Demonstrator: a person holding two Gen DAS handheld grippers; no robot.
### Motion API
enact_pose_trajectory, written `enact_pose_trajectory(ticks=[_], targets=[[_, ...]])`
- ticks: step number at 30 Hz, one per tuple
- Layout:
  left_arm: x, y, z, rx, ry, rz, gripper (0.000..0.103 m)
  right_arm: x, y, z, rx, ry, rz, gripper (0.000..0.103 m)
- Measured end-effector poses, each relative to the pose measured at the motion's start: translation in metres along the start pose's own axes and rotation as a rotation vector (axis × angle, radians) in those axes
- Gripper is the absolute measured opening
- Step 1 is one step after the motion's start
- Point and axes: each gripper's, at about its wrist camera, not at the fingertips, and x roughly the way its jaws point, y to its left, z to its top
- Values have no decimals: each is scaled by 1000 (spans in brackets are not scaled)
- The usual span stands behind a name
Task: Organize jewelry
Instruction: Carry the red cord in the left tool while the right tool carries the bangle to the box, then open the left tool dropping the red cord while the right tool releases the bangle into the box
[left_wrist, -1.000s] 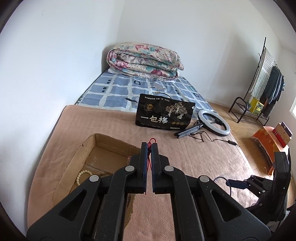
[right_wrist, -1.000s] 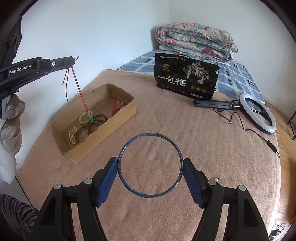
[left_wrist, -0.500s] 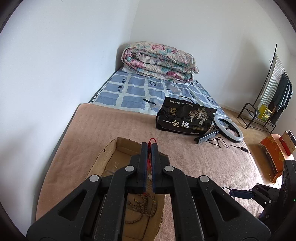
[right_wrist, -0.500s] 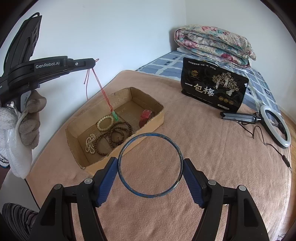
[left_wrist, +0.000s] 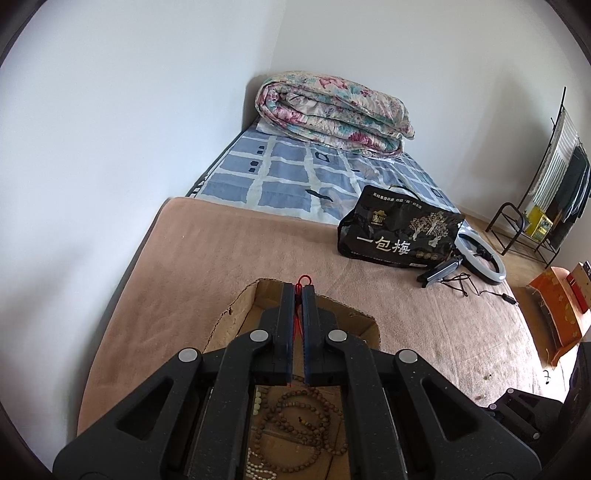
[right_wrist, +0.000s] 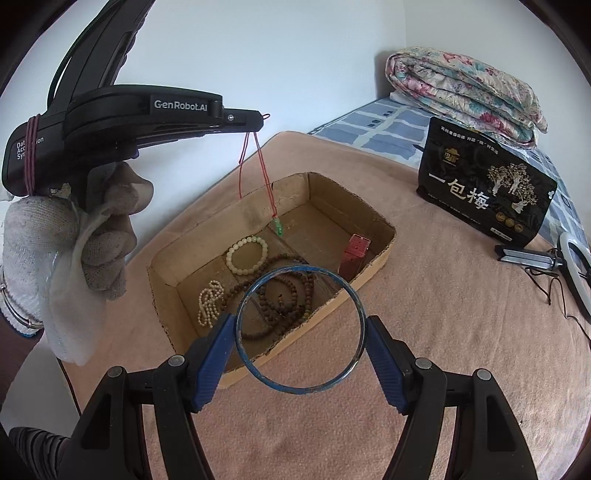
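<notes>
The pendant cord (right_wrist: 263, 168) hung from the left gripper (left_wrist: 298, 291), jaws clamped on it, over the cardboard box (right_wrist: 384, 221). The right gripper (right_wrist: 300, 332) held the blue bangle (right_wrist: 242, 343) between spread jaws. Recommended: lower the pendant (right_wrist: 277, 226) fully before release, avoiding the bead strands (right_wrist: 284, 295).

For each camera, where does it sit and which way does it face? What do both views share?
Left wrist: sits on the left hand-held gripper, facing along the bed over the brown cardboard box; its fingers pinch a thin red cord.
Right wrist: sits on the right hand-held gripper, which grips a blue round bangle; it faces the box and shows the left white-gloved hand.
Shared: box, brown bead strands, black printed bag.
</notes>
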Motion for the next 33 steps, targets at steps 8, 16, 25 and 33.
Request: enact_pose_trajectory(ticks=[8,16,25,33], targets=[[21,9,1,10,13,29,1,29,14,9,-12,18,21,73],[27,13,4,4,9,39,1,47,21,15,-21,27,39,73],[27,15,3,-1,5,50,1,54,28,17,-42,30,33,73],[24,18,1,-22,2,64,47,50,33,18,-54,18,25,80]])
